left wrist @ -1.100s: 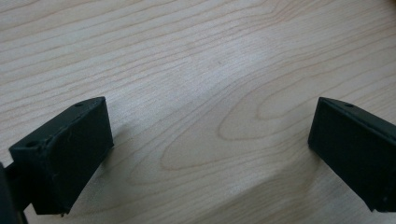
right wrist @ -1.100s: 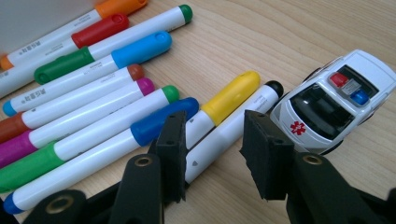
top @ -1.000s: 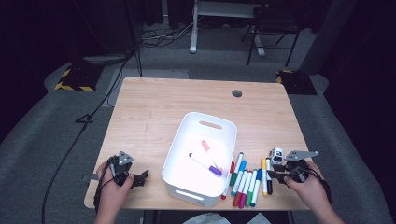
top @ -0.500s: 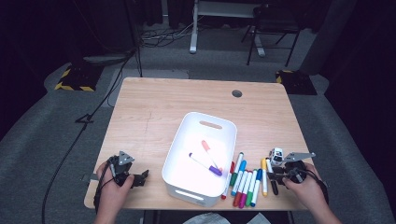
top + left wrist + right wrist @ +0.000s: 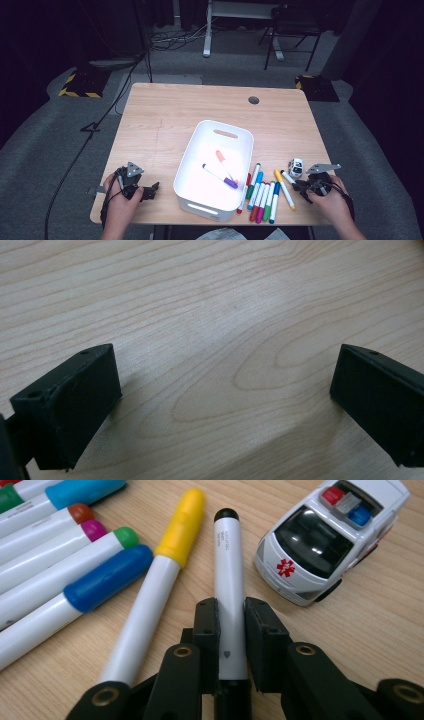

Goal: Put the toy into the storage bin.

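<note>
On the wooden table (image 5: 165,125), the white bin (image 5: 200,165) sits near the person's edge with two markers already in it, a purple-capped one (image 5: 220,176) and an orange-capped one (image 5: 221,158), so the work in hand looks like moving markers from the row of loose markers (image 5: 261,196) into that bin. To the right of the row stands a small toy ambulance (image 5: 330,535), and between it and the yellow-capped marker (image 5: 160,580) lies the black-tipped marker (image 5: 229,580), still flat on the wood. The right gripper (image 5: 231,625) has just been closing and now pinches that marker near its rear end, pads pressed on both sides of the barrel. That far-back hold is the main risk, I judge: on the lift the long free end could droop or swivel in the pads and the marker could slip out short of the bin. A lift that drags sideways could also roll the yellow-capped marker or nudge the ambulance, both just beside the held one. On the way over, a low tip might catch the bin's near wall. The left gripper (image 5: 220,405) hovers over bare wood with jaws spread wide and nothing between them, well apart from it all.
</note>
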`<action>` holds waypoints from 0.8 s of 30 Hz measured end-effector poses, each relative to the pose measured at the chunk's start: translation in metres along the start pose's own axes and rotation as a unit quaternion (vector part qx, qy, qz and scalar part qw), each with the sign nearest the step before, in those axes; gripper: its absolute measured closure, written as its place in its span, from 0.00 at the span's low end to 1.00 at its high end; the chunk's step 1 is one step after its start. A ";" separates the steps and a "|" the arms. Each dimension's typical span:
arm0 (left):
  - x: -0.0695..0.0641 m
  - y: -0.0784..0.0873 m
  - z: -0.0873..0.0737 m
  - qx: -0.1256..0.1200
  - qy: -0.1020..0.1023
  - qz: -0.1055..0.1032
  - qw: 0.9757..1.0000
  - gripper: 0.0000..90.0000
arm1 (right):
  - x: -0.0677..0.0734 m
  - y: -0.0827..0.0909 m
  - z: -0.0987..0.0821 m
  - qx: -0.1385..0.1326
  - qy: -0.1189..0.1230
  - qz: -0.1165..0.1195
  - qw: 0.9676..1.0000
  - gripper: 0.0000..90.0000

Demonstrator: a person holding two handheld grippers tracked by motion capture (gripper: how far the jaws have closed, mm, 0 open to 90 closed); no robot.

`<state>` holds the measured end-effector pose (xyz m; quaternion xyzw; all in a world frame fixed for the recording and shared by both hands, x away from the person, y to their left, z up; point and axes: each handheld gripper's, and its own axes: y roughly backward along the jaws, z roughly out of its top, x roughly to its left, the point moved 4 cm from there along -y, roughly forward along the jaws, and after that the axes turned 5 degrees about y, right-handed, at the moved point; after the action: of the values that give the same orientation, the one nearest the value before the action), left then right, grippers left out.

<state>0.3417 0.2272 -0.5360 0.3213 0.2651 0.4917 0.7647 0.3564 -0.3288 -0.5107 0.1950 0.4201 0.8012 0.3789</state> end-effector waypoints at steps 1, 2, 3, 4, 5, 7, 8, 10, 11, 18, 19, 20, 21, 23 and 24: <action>0.000 0.000 0.000 0.000 0.000 0.000 1.000 0.00 | 0.000 0.000 0.000 0.001 -0.006 -0.003 1.000 0.85; 0.000 0.000 0.000 0.000 0.000 0.000 1.000 0.00 | 0.000 0.001 0.000 0.003 -0.010 -0.004 1.000 0.85; 0.000 0.000 0.000 -0.001 0.000 0.000 1.000 0.00 | 0.000 0.001 0.000 0.003 -0.013 -0.005 1.000 0.85; 0.000 0.000 0.000 0.000 0.000 0.000 1.000 0.00 | -0.001 0.001 0.000 0.003 -0.015 -0.006 1.000 0.85; 0.000 0.000 0.000 0.000 0.000 0.000 1.000 0.00 | -0.001 0.001 -0.001 0.002 -0.015 -0.007 1.000 0.85; 0.000 0.000 0.000 0.000 0.000 0.000 1.000 0.00 | 0.000 0.002 -0.001 0.001 -0.017 -0.005 1.000 0.85; 0.000 0.000 0.000 0.000 0.000 -0.001 1.000 0.00 | 0.000 0.002 -0.001 0.000 -0.015 -0.005 1.000 0.85; 0.000 0.000 0.000 -0.001 0.000 -0.001 1.000 0.00 | 0.000 0.004 -0.001 0.001 -0.009 -0.004 1.000 0.85; 0.000 0.000 0.000 -0.001 0.000 -0.001 1.000 0.00 | 0.000 0.006 0.000 0.001 -0.008 -0.006 1.000 0.85; 0.000 0.000 0.000 0.000 0.000 -0.002 1.000 0.00 | 0.003 0.019 0.005 -0.009 0.003 -0.008 1.000 0.85; 0.000 0.000 0.000 -0.001 0.000 -0.002 1.000 0.00 | 0.004 0.020 0.006 -0.010 0.006 -0.009 1.000 0.85; 0.000 0.000 0.000 0.000 0.000 0.000 1.000 0.00 | 0.005 0.023 0.008 -0.012 0.007 -0.009 1.000 0.85; 0.000 0.000 0.000 -0.001 0.000 -0.001 1.000 0.00 | 0.006 0.025 0.009 -0.013 0.010 -0.008 1.000 0.85; 0.000 0.000 0.000 0.000 0.000 0.000 1.000 0.00 | 0.008 0.029 0.012 -0.013 0.014 -0.009 1.000 0.85; 0.000 0.000 0.000 -0.001 0.000 -0.001 1.000 0.00 | 0.009 0.030 0.014 -0.016 0.016 -0.008 1.000 0.85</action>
<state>0.3418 0.2271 -0.5361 0.3203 0.2654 0.4909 0.7655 0.3463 -0.3258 -0.4778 0.1731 0.4150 0.8075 0.3817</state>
